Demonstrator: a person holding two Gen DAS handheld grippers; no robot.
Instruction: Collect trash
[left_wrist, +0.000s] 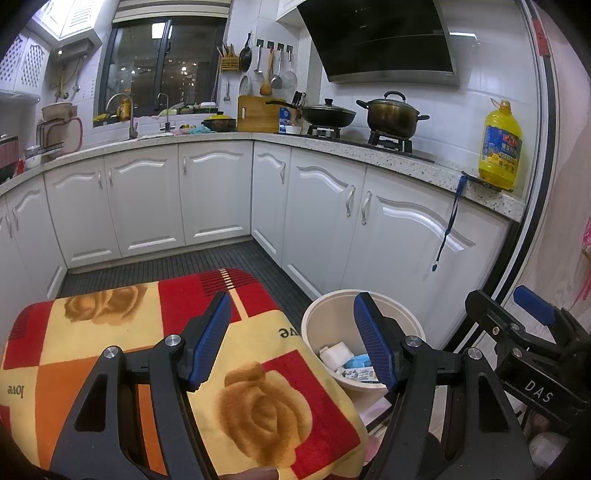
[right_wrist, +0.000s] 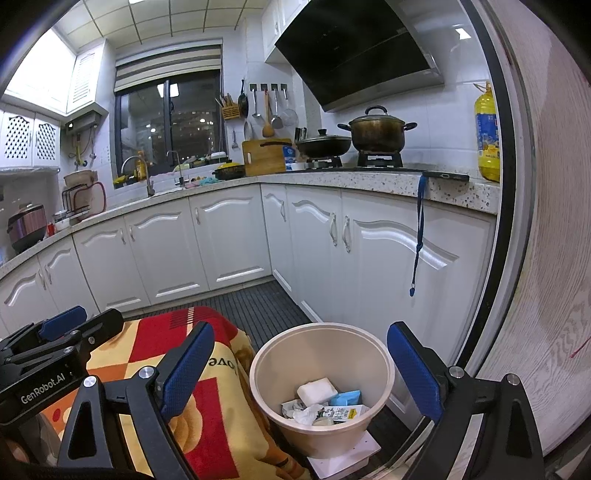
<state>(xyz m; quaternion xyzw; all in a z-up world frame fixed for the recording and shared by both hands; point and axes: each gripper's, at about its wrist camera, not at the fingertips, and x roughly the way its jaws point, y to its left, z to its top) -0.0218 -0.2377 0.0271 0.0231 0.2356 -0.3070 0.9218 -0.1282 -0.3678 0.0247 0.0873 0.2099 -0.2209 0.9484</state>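
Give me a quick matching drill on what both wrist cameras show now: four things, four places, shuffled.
Things:
1. trash bin
2. oil bottle
3. flowered blanket
4. lidded pot

Places:
A. on the stove burner
B. on the floor by the white cabinets, trash inside
C. at the counter's right end
D. spread beneath the left gripper

Pairs: 1-B, 2-C, 3-D, 4-A

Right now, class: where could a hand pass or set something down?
Free: the blanket-covered top left of the bin; the dark slatted floor between it and the white cabinets. Crowded: the counter by the sink, the stove with its pots, and the bin's bottom, which holds trash.
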